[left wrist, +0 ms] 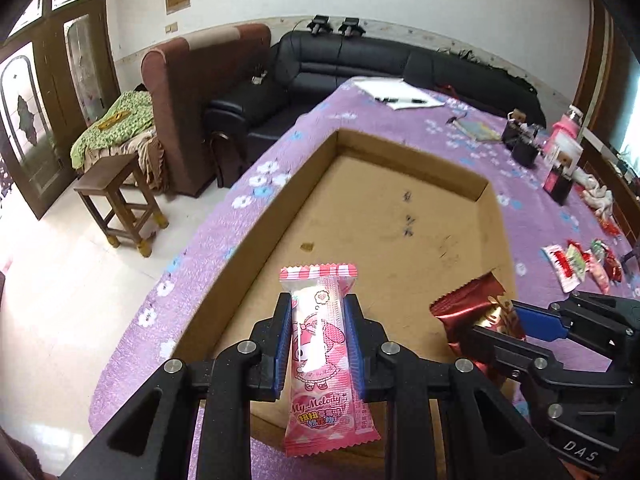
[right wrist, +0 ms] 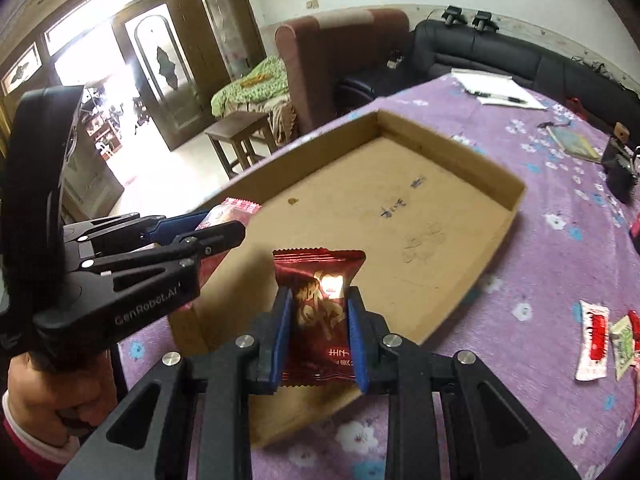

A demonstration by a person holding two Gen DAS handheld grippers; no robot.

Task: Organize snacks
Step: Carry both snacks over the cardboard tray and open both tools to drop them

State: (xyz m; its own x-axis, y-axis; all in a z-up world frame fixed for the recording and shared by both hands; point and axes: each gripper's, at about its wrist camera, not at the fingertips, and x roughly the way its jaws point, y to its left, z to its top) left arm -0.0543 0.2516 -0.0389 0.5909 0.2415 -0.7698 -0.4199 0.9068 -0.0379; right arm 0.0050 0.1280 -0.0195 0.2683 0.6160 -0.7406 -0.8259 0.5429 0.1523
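Note:
My left gripper (left wrist: 318, 316) is shut on a pink My Melody snack packet (left wrist: 322, 352) and holds it over the near end of a shallow cardboard tray (left wrist: 280, 208). My right gripper (right wrist: 318, 312) is shut on a dark red snack packet (right wrist: 320, 312), also over the tray's (right wrist: 516, 200) near end. The red packet (left wrist: 468, 312) and the right gripper show at the right of the left wrist view. The left gripper (right wrist: 224, 228) with the pink packet (right wrist: 230, 210) shows at the left of the right wrist view. The tray holds nothing else.
Several loose snack packets (left wrist: 580, 264) lie on the purple flowered tablecloth (left wrist: 200, 256) right of the tray, also in the right wrist view (right wrist: 594, 344). Papers with pens (left wrist: 400, 94), small dark boxes (left wrist: 524, 140) and a pink bottle (left wrist: 568, 128) sit further back. A wooden stool (left wrist: 116, 196) and sofas stand beyond the table's left edge.

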